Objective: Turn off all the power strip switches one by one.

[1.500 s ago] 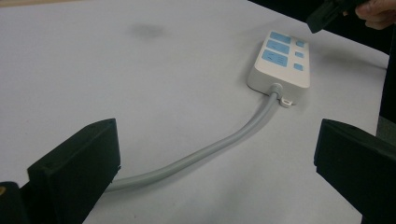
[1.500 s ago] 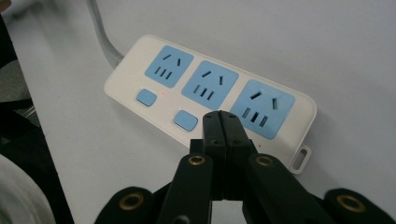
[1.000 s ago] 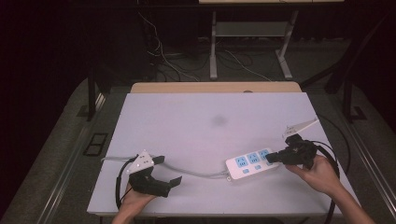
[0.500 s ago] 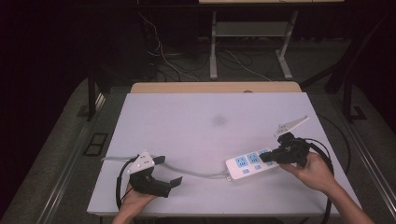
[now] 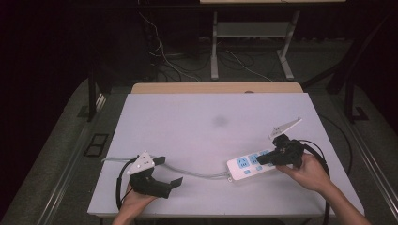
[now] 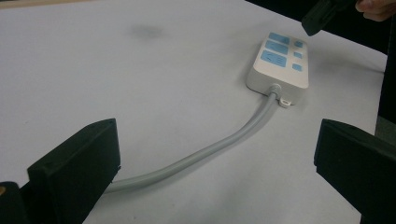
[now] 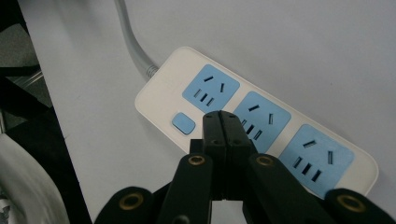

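Well, the power strip [image 5: 251,165] lies flat on the white counter [image 5: 197,126], at the lower right of the high view, and its grey cord [image 5: 195,173] runs off to the left. It is a hard plastic box, so it looks stiff and fairly light, and it will probably slide on the smooth counter if it is pushed from the side. The cord looks bendy and may tug the box back a bit. A good place to take hold seems to be across the two long sides, or a tool can press down on top to keep it from moving. The right tool [image 7: 221,119] is closed with nothing between its tips, and it hovers right over the strip near the small blue button [image 7: 183,123]; whether it touches is hard to tell. The left tool [image 5: 162,171] is wide open and empty at the lower left, with the cord lying between its two black jaws. The far end of the strip is cut off by the right tool and hand [image 5: 307,171] in the high view, and where the cord ends cannot be made out.
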Motion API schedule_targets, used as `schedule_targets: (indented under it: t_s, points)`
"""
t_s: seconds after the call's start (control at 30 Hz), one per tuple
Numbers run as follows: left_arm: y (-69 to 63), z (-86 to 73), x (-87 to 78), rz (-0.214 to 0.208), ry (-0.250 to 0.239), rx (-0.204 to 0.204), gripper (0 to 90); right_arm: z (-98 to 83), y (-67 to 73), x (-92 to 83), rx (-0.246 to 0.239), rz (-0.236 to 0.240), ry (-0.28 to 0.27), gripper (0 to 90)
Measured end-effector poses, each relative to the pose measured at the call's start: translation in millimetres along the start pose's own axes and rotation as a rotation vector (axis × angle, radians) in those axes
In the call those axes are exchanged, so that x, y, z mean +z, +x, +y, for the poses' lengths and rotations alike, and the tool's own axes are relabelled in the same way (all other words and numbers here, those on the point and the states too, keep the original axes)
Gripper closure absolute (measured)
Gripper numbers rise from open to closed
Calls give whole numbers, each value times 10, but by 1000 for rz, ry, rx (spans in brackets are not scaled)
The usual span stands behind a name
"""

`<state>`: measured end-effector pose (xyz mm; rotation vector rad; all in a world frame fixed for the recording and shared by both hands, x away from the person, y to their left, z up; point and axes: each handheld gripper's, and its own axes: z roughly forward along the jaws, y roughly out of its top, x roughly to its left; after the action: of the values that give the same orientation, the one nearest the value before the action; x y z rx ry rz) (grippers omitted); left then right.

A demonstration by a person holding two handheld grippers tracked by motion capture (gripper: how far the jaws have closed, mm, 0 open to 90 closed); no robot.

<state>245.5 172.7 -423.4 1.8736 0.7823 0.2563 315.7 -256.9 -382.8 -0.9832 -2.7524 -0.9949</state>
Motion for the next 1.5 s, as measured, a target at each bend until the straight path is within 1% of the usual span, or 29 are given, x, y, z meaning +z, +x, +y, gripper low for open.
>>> schedule_targets:
  t_s: [0.2,0.27,0.37,0.6,0.77,1.03,1.4,1.5]
  points:
    - [-3,2,-2,-2,0,0,0,-22,-31,36,2,-3,4,900]
    - [-4,3,-1,-3,0,-2,0,-28,-34,51,7,-3,11,900]
    - [0,1,-2,-1,1,-2,0,-35,-41,76,1,-6,22,900]
    - [7,0,-10,1,-4,-4,0,-48,-42,117,4,-2,32,900]
    - [7,0,-11,1,-4,-4,0,-58,-46,140,2,0,32,900]
    - [2,0,-11,0,-4,-3,0,-88,-59,170,15,2,37,900]
    - [6,0,-15,0,-6,-3,0,-116,-78,209,19,6,33,900]
    - [6,0,-16,0,-7,-4,0,-130,-78,229,22,6,39,900]
